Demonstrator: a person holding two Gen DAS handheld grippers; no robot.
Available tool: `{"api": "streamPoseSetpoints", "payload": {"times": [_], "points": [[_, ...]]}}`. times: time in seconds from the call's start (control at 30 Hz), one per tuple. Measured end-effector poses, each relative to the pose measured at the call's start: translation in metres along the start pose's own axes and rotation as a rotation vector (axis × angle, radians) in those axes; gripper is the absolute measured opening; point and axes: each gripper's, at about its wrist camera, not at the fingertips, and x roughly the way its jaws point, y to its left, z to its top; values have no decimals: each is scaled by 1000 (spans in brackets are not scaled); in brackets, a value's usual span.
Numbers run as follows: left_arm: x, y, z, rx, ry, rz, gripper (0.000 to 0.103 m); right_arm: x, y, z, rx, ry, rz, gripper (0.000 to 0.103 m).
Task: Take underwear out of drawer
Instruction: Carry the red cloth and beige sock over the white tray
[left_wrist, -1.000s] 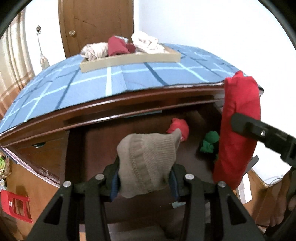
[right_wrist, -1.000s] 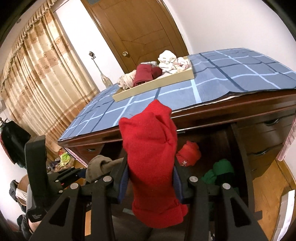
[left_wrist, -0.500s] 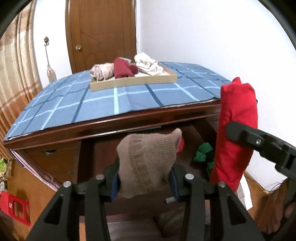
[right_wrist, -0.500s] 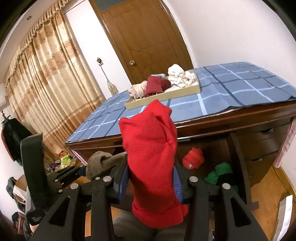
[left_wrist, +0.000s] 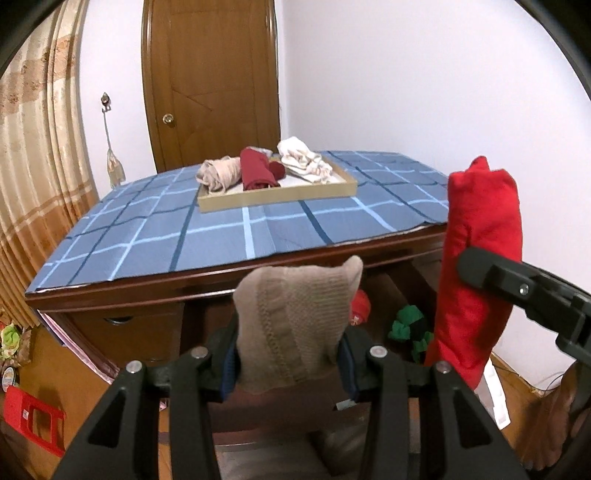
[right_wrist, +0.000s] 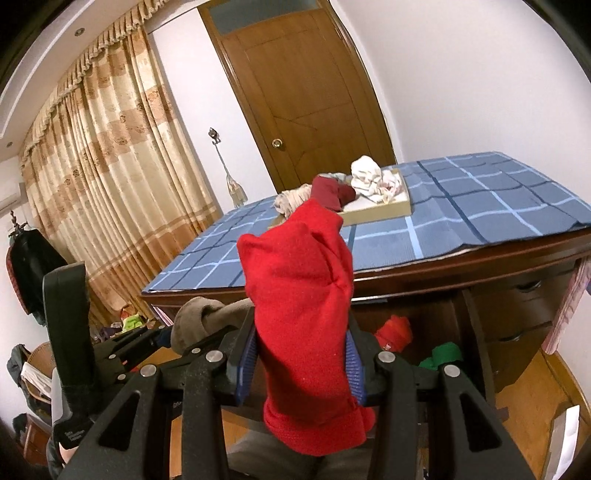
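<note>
My left gripper (left_wrist: 288, 365) is shut on a beige knitted roll of underwear (left_wrist: 295, 321), held up in front of the desk edge. My right gripper (right_wrist: 301, 363) is shut on a bright red roll (right_wrist: 306, 317); the same red roll (left_wrist: 476, 266) shows at the right of the left wrist view. Below and behind both, the open drawer (left_wrist: 380, 291) still holds a small red roll (left_wrist: 360, 306) and a green one (left_wrist: 406, 323). In the right wrist view the beige roll (right_wrist: 195, 321) pokes out at the left.
A wooden tray (left_wrist: 277, 194) with beige, maroon and white rolled garments sits on the blue checked desk cover (left_wrist: 221, 225). A brown door (left_wrist: 210, 81) and curtains (right_wrist: 103, 166) stand behind. Closed side drawers (right_wrist: 517, 325) lie to the right. A red stool (left_wrist: 33, 421) is on the floor.
Both grippers have risen with their rolls still clamped, and the views have tilted up: the desktop and tray now show from above and the drawer sits lower in the pictures.
</note>
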Motion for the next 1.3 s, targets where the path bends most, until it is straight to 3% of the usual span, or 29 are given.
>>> {"api": "streamPoseSetpoints", "payload": {"times": [0.9,1.3], "points": [[-26,3,21,23,-106,45,43,-29,18,15,-64,-101,8,44],[-25,0,27,35,-106,45,43,-35,19,25,-71,-132,-16,44]]}}
